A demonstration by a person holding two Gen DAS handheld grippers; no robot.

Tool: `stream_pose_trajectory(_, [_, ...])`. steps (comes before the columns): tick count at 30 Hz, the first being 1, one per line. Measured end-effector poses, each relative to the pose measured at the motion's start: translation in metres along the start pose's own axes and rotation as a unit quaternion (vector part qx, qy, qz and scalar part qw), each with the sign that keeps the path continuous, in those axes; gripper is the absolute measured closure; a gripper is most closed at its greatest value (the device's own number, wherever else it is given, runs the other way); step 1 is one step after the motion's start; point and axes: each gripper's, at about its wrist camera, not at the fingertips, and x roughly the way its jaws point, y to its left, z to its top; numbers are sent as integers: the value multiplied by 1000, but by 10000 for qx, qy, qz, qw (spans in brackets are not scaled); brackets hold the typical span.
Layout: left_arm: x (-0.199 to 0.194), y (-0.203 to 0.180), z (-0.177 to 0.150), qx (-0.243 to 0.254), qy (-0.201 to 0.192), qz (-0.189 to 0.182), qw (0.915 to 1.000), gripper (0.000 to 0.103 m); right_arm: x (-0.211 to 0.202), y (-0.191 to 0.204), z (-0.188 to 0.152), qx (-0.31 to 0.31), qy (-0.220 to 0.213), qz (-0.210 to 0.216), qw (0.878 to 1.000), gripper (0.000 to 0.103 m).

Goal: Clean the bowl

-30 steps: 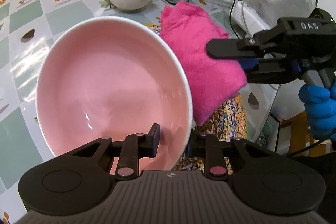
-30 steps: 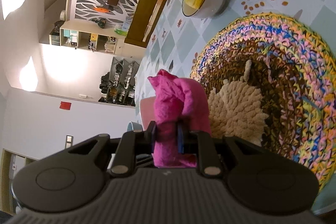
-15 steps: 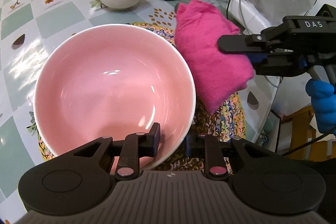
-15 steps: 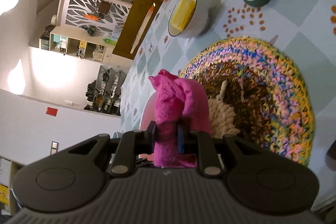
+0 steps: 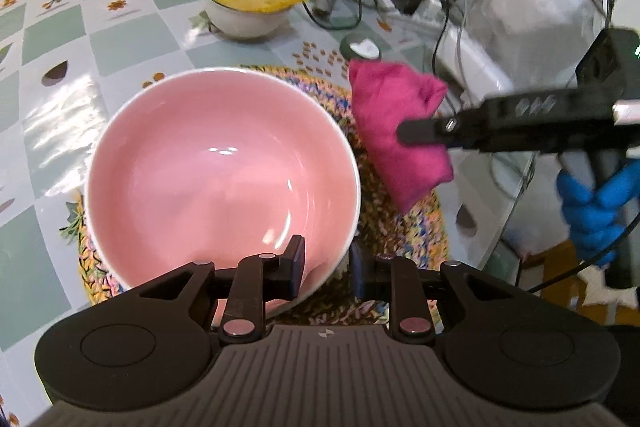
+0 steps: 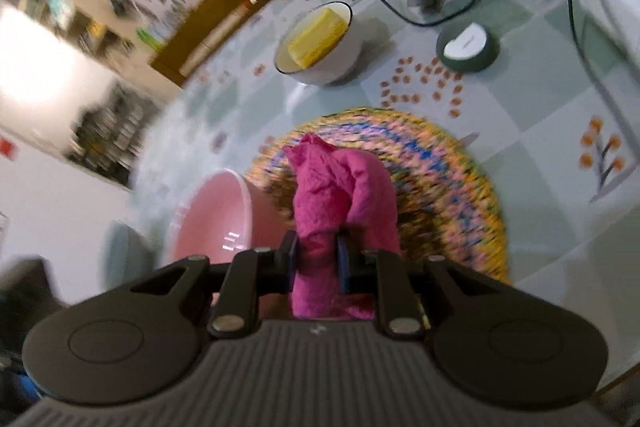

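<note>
Left gripper (image 5: 325, 267) jaws just opening, straddling bowl (image 5: 222, 179) rim, w/ gap. Right gripper (image 6: 316, 259) pinches soft cloth (image 6: 340, 195). Bowl: glazed, slick, breakable; hold by rim.

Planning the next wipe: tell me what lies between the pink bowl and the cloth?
Only the braided mat shows between pink bowl and cloth, clearest in the left wrist view.

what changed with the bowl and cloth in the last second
The pink bowl went from tilted up to lying level on the woven mat. The left gripper jaws have just been opening, the rim between them. The right gripper stays shut on the pink cloth, beside the bowl.
</note>
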Motion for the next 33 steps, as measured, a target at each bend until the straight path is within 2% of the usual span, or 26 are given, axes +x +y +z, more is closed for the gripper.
stream_pose_trajectory(5, [-13, 2, -2, -304, -170, -26, 9994, 71, 21, 21, 1, -932, 194, -734, 9927, 82])
stream_pose_trajectory(10, [-22, 6, -3, -540, -255, -23, 9982, 69, 48, 36, -6, -1582, 408, -1298, 9780, 82])
stream_pose_trajectory(17, [-31, 8, -4, -741, -235, 39, 9970, 65, 57, 43, -10, -1692, 497, -1411, 9742, 80])
stream_pose_trajectory(21, [-34, 7, -5, -787, -235, 145, 9965, 55, 58, 45, -13, -1674, 509, -1391, 9747, 78])
stream_pose_trajectory(33, [-40, 9, -4, -886, -211, 309, 9954, 42, 47, 56, -19, -1670, 412, -1276, 9768, 77])
